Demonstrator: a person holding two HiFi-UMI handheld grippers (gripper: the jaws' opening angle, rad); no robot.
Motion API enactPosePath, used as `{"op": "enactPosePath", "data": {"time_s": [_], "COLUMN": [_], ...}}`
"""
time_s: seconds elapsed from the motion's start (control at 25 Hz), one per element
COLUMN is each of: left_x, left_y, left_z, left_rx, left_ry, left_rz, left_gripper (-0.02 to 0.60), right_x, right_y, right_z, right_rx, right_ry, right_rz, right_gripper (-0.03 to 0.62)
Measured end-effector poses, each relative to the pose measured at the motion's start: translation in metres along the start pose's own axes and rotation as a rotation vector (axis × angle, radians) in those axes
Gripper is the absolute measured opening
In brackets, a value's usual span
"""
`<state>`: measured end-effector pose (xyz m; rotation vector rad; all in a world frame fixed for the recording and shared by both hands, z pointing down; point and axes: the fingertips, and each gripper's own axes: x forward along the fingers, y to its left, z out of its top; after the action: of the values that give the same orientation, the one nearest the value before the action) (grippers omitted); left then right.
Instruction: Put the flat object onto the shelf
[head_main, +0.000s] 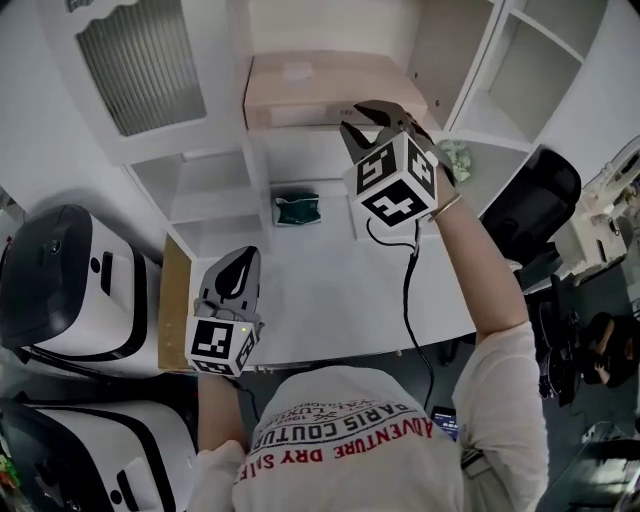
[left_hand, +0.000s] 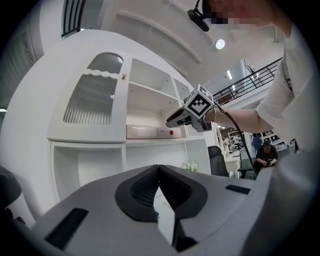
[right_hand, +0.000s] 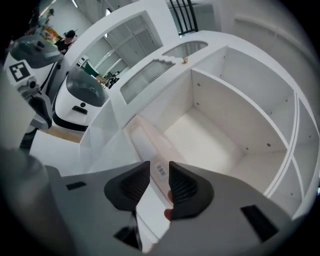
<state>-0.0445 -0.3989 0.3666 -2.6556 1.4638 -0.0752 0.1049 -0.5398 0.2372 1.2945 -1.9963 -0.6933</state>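
In the head view, the flat box (head_main: 300, 85) lies on the shelf (head_main: 300, 133), along its front edge. The right gripper (head_main: 365, 115) hangs at the box's right front corner, and the left gripper (head_main: 242, 258) is low, near the counter's (head_main: 330, 295) front edge.

In the left gripper view, its jaws are pressed together and hold nothing.

In the right gripper view, the jaws stand slightly apart and pinch nothing; the box is just beyond them.

I judge that the placing is done and only pulling the gripper away is left.

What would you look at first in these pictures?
The black-and-white marker cube on the right gripper jumps out, raised in front of the white cabinet's shelf, where a flat pale box lies. Lower left, the left gripper hangs over the front edge of the white table with its jaws together. A small green object sits at the table's back.
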Motion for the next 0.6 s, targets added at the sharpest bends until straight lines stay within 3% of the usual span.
{"op": "enactPosePath", "data": {"time_s": [0.24, 0.6], "left_x": [0.002, 0.008], "left_y": [-0.022, -0.044], "left_z": [0.002, 0.010], "left_rx": [-0.006, 0.023], "left_ry": [-0.005, -0.014], "left_rz": [-0.066, -0.108], "left_gripper": [0.014, 0.014], "right_x": [-0.040, -0.093], "right_y": [0.010, 0.047], "right_z": [-0.039, -0.099], "right_rx": [0.208, 0.446], "right_ry": [-0.031, -0.169], "right_rz": [-0.057, -0.106], "right_gripper": [0.049, 0.031]}}
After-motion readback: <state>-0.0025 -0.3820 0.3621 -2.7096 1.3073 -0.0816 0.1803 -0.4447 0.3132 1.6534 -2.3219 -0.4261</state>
